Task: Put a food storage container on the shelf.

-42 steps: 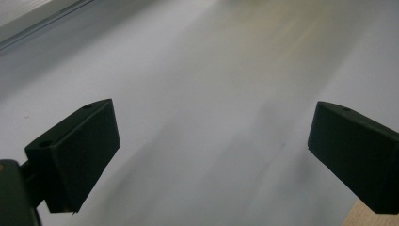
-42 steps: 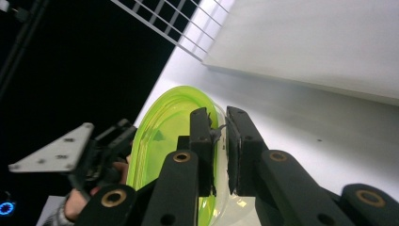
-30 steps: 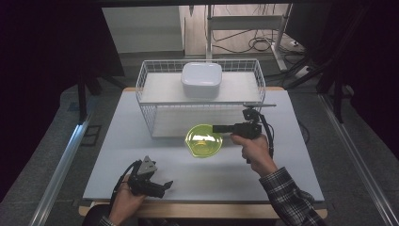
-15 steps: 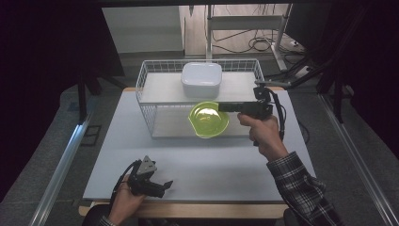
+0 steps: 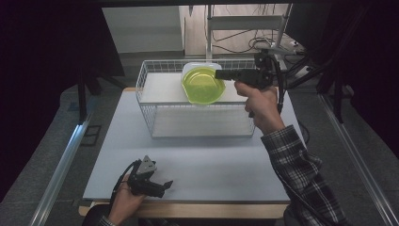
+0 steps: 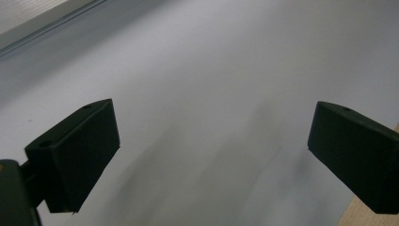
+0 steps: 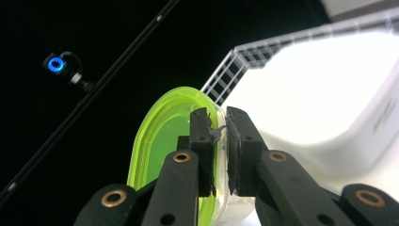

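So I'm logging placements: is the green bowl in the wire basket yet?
No. The green bowl hangs tilted above the wire basket, pinched at its rim by the right gripper.

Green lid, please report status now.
Right gripper shut on green lid, above white box in wire basket. Left gripper open, low over table. Nothing blocking.

You are working in a lab or test room rather than a home. You are sitting at a plain grey table (image 5: 197, 155) hemmed in by black curtains (image 5: 47, 56), with a metal rack (image 5: 244, 23) and loose cables (image 5: 263, 43) lying behind it.
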`<action>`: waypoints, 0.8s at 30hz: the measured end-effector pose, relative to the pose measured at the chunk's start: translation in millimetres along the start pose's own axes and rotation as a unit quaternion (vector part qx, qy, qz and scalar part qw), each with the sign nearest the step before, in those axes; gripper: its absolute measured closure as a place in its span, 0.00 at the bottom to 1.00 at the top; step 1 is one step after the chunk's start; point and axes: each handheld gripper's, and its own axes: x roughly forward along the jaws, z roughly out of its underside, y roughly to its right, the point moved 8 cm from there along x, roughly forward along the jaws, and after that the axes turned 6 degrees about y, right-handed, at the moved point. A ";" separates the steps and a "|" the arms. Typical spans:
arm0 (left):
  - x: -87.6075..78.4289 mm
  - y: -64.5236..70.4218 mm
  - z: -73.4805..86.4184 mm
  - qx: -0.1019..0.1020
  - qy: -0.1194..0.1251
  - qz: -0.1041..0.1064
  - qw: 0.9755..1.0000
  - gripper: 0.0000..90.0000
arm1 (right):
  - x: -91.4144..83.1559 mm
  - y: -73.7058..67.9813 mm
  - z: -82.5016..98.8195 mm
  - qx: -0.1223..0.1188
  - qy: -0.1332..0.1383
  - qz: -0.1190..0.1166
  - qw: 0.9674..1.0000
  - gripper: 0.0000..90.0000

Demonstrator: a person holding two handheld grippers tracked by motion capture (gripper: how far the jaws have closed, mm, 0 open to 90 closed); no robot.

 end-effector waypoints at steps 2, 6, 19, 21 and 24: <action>0.0 0.1 0.1 0.000 0.000 0.001 1.000 0.03 | 4.1 -0.6 -8.9 -0.003 0.011 0.008 1.000 0.91; 0.1 0.3 0.0 -0.001 0.001 0.002 1.000 0.03 | 15.9 5.5 -29.4 0.000 0.040 0.029 0.999 0.91; 0.5 0.9 -0.3 0.000 0.001 0.006 1.000 0.03 | 46.1 36.7 -54.6 0.006 0.083 0.112 0.990 0.91; 0.7 0.9 -0.2 0.002 0.000 0.006 1.000 0.03 | 48.3 39.4 -55.8 0.013 0.084 0.116 0.990 0.91; 1.1 1.6 0.3 0.000 -0.002 0.008 1.000 0.03 | 50.6 40.6 -56.7 0.015 0.081 0.124 0.989 0.89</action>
